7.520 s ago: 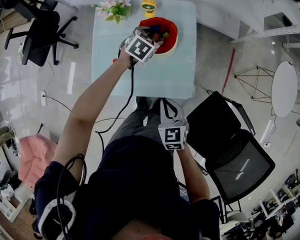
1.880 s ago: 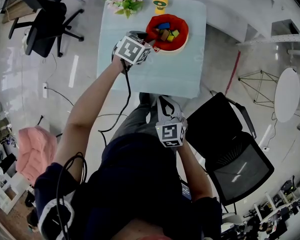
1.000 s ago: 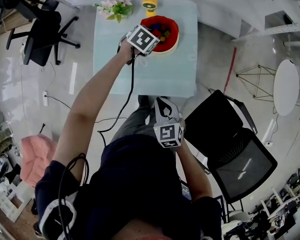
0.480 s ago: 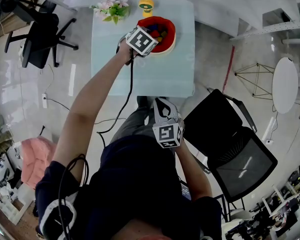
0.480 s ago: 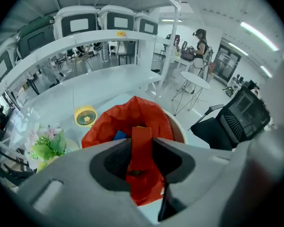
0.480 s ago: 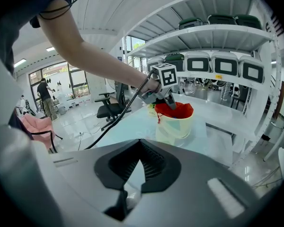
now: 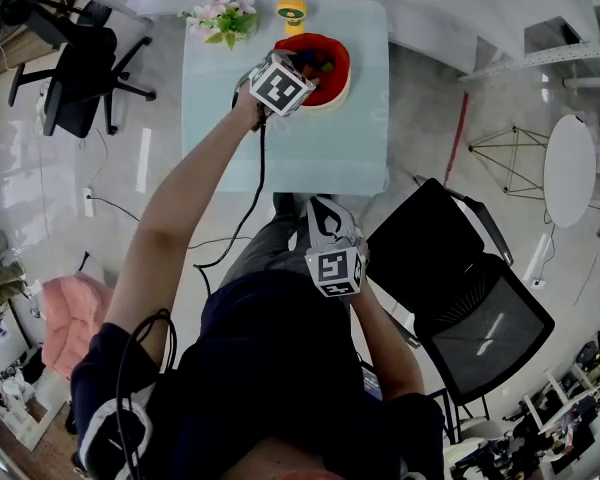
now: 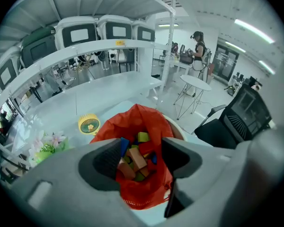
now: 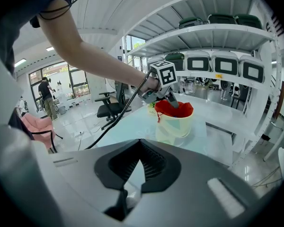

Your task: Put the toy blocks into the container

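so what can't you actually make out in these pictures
- How many blocks: left gripper view; the left gripper, jaws just opened, holding nothing, covers some.
- Inside the bucket: right gripper view; the rim of the red bag hides it.
- Part of the bucket: head view; the marker cube covers it.

Dark shirt (image 7: 270,368), black cable (image 7: 264,163), grey tools (image 8: 142,151) (image 9: 139,148)

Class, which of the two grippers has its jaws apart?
The left gripper, above the red-lined cream container of toy blocks: its jaws have just been opening and grip nothing. The right gripper has its jaws together.
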The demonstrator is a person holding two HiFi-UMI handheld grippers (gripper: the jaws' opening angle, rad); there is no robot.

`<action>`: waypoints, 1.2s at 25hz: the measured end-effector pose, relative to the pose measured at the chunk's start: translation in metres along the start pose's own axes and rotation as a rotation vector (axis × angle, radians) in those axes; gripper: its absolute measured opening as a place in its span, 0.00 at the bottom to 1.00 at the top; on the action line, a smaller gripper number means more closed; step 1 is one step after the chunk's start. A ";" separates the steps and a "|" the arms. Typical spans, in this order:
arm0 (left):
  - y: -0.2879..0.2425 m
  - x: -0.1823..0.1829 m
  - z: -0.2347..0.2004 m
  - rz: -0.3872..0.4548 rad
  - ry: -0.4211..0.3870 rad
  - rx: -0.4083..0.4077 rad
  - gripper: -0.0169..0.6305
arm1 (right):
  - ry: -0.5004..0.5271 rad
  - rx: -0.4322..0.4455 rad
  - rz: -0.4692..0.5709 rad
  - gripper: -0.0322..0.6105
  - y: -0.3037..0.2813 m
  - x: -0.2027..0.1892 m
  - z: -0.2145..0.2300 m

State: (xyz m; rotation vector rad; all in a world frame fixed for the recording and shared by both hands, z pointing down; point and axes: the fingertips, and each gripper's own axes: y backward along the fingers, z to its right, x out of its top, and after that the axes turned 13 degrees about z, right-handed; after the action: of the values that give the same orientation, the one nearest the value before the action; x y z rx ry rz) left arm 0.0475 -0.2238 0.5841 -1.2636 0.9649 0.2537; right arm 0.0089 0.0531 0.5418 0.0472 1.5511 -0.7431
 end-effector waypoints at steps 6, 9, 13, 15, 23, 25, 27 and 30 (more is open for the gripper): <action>0.007 0.013 0.000 0.056 -0.044 0.010 0.51 | 0.001 -0.002 -0.002 0.05 0.002 0.000 0.002; 0.011 0.016 0.000 0.070 -0.049 0.016 0.51 | 0.003 -0.001 -0.002 0.05 0.002 0.000 0.002; 0.021 0.020 0.001 0.102 -0.059 0.029 0.51 | 0.005 0.001 0.003 0.05 0.001 0.001 0.001; 0.029 0.024 0.000 0.132 -0.074 0.049 0.51 | 0.006 0.002 0.004 0.05 0.001 0.001 0.001; 0.085 0.051 -0.004 0.300 -0.109 0.156 0.46 | 0.010 -0.003 0.014 0.05 0.002 0.006 0.004; 0.100 0.056 -0.005 0.336 -0.119 0.182 0.44 | 0.016 -0.006 0.016 0.05 0.001 0.007 0.006; 0.115 0.062 -0.006 0.368 -0.124 0.203 0.41 | 0.021 -0.009 0.018 0.05 0.002 0.008 0.008; 0.138 0.072 -0.005 0.423 -0.140 0.238 0.36 | 0.027 -0.015 0.024 0.05 0.003 0.011 0.010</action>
State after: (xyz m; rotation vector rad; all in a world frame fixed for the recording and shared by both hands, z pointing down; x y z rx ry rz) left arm -0.0012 -0.2058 0.4371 -0.8061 1.1000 0.5326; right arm 0.0178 0.0462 0.5307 0.0648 1.5788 -0.7143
